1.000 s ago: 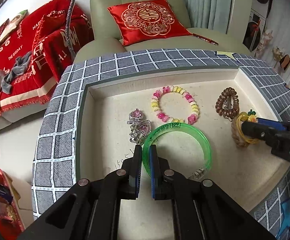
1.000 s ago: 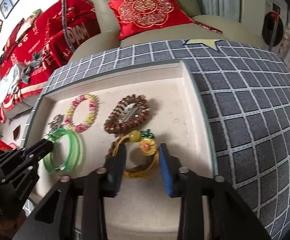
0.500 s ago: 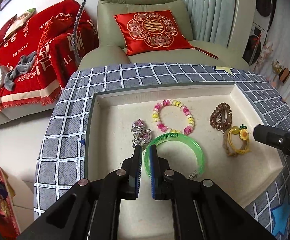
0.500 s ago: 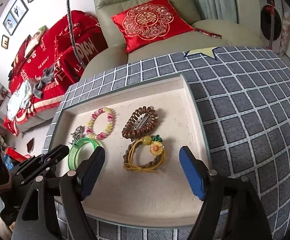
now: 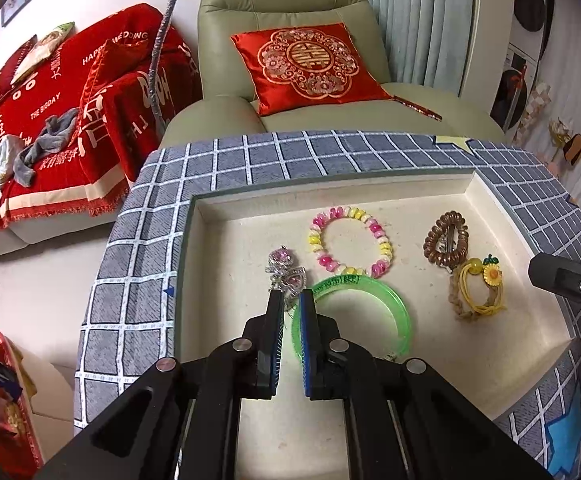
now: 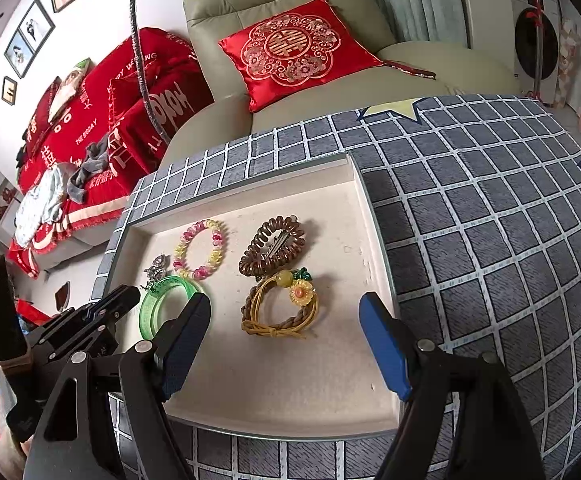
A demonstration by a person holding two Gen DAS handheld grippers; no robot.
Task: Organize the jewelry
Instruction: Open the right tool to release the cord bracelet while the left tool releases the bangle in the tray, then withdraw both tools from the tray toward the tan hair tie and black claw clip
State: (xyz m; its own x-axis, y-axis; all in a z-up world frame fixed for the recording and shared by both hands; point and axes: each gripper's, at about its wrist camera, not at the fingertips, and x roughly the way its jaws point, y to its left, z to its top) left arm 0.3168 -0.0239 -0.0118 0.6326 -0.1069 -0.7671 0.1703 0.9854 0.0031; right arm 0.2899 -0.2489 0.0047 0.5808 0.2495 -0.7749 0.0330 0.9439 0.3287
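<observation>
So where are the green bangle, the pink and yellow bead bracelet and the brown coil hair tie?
green bangle [image 5: 400, 312], left wrist view, right arc.
pink and yellow bead bracelet [image 5: 386, 246], left wrist view, right beads.
brown coil hair tie [image 6: 250, 258], right wrist view, left coils.

The right gripper [image 6: 286, 344] hangs with jaws spread wide, having just opened, nothing between its pads. Just ahead lies the yellow flower hair tie [image 6: 280, 306]; beyond it the brown coil clip [image 6: 272, 246]. The left gripper [image 6: 124, 298] holds the green bangle [image 6: 158, 306] at far left.
</observation>
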